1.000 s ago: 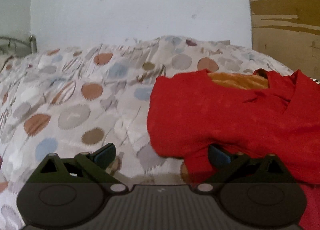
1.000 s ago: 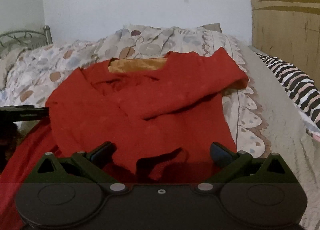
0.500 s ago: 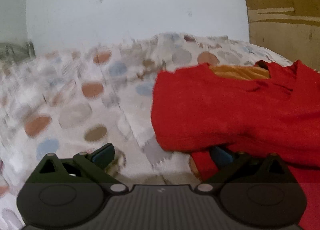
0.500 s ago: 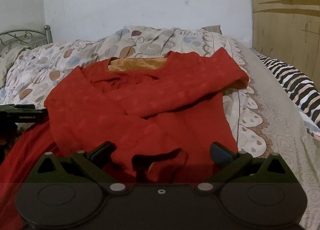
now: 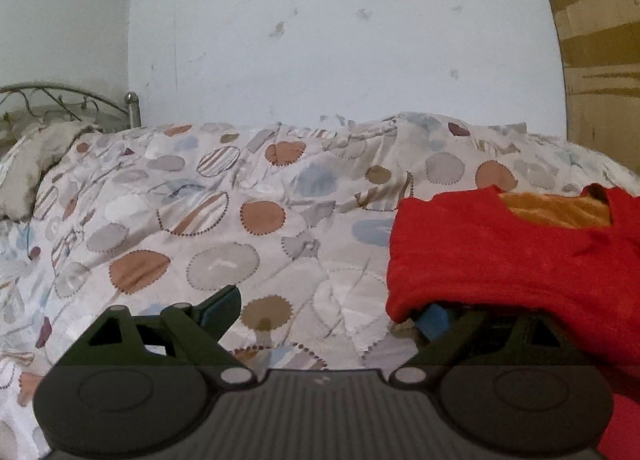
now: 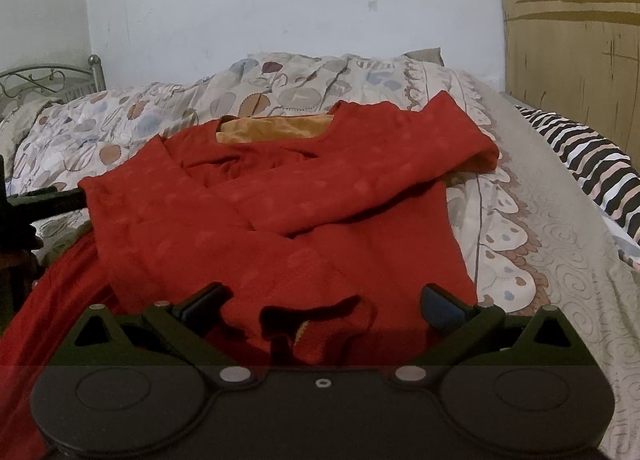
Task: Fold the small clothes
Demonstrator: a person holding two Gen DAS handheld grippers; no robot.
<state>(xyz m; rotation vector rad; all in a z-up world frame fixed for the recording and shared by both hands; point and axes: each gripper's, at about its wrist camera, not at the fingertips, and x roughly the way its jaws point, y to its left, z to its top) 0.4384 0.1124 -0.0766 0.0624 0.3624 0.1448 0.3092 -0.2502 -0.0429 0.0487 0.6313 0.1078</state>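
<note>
The red garment [image 5: 516, 260] fills the right part of the left wrist view, lying on a bedspread [image 5: 224, 228] printed with round patches. Its folded left edge runs down to the left gripper [image 5: 326, 308], whose right finger is tucked under the cloth's lower fold while the left finger [image 5: 220, 306] stands clear over bare bedspread. The jaws are wide and closing, with only bedspread in the gap between them and no cloth pinched. An orange lining [image 5: 556, 210] shows at the neckline. To the left of the garment the bedspread lies free up to a metal bed frame [image 5: 132, 104] and the pale wall [image 5: 340, 40].

From the right wrist view the garment [image 6: 280, 212] lies across the middle of the bed, both sleeves crossed over its front, the right sleeve's cuff [image 6: 480, 152] reaching the bedspread's bordered edge [image 6: 504, 228]. The right gripper [image 6: 322, 306] hangs low over the near hem with its jaws spread wide; a rumpled fold of the hem sits between the fingers [image 6: 440, 308] but neither pad presses on it. To the right is a strip of bare swirl-patterned sheet [image 6: 568, 260], then a striped cloth [image 6: 592, 164] along a wooden panel [image 6: 568, 40]. At the far left edge the other gripper's dark frame [image 6: 44, 200] meets the garment's side.
</note>
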